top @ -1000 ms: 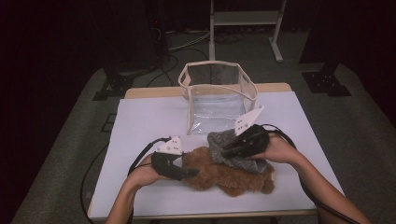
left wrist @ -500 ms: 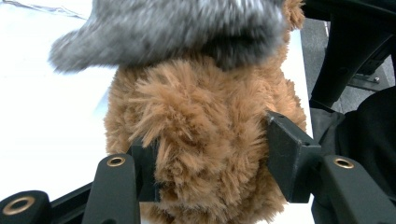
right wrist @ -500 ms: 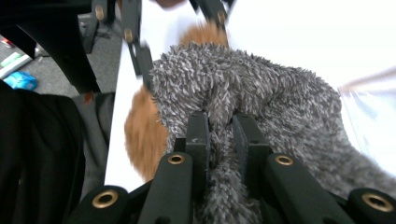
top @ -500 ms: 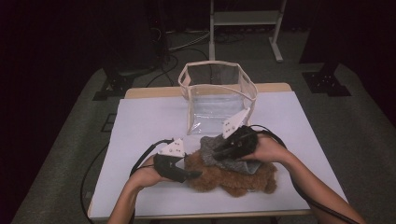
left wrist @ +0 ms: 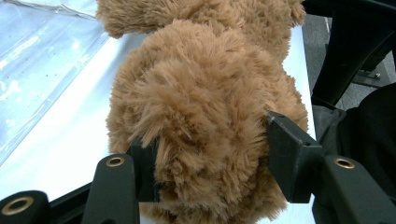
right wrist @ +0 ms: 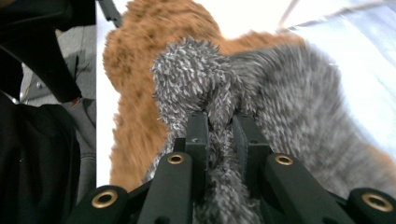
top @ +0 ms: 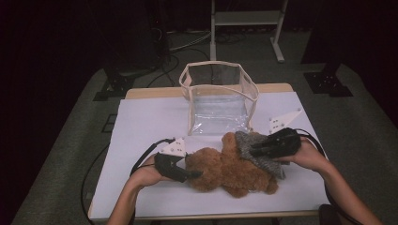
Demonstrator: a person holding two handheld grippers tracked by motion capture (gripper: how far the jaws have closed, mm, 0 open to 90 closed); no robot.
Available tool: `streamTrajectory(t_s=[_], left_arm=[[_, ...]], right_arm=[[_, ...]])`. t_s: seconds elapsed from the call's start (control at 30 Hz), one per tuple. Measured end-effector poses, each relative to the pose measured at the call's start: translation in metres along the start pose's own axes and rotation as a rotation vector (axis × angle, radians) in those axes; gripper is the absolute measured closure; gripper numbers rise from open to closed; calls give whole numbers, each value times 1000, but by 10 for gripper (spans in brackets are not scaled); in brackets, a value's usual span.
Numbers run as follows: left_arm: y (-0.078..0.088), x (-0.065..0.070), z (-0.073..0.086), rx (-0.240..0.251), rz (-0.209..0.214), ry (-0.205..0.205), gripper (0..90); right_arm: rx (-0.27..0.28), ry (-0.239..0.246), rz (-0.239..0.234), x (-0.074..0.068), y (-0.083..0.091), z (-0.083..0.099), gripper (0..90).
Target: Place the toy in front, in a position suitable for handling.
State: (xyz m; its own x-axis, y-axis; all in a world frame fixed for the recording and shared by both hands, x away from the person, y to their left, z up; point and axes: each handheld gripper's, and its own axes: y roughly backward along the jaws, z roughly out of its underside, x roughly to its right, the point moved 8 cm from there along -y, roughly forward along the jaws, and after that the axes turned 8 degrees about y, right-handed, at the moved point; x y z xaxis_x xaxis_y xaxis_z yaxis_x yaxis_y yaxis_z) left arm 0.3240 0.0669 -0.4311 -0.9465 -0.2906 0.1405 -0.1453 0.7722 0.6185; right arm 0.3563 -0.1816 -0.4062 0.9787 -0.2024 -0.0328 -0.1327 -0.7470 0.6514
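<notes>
A brown plush teddy bear (top: 225, 168) lies on the white table (top: 150, 126) near its front edge. My left gripper (top: 196, 175) comes in from the left and is shut on one furry end of the bear (left wrist: 196, 84), with both pads pressed into the plush around my left gripper's tips (left wrist: 211, 142). A grey fuzzy cloth (top: 256, 152) drapes over the bear's right side. My right gripper (top: 254, 150) is shut on a fold of this grey cloth (right wrist: 289, 102), which sits pinched tight at the gripper's tips (right wrist: 220, 123) with the brown bear (right wrist: 135, 70) behind it.
A clear plastic bag with beige trim (top: 218, 96) stands open at the back middle of the table. Cables trail from both grippers across the tabletop. Dark floor, stands and a white frame (top: 244, 18) lie beyond the table's far edge.
My right gripper has moved to the right with the grey cloth, drawing it off the bear's upper part. The left gripper has stayed where it was.
</notes>
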Motion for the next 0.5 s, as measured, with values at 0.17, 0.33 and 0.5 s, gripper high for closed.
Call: streamTrajectory(t_s=[0.17,0.33,0.5], left_arm=[[-2,0,-1,-6,1,-1,441],[-4,0,-4,-17,8,1,441],[-4,3,-3,-30,10,-18,438]], right_arm=[[11,-29,15,5,8,9,774],[23,12,17,5,2,-13,774],[23,26,0,7,-14,-25,773]])
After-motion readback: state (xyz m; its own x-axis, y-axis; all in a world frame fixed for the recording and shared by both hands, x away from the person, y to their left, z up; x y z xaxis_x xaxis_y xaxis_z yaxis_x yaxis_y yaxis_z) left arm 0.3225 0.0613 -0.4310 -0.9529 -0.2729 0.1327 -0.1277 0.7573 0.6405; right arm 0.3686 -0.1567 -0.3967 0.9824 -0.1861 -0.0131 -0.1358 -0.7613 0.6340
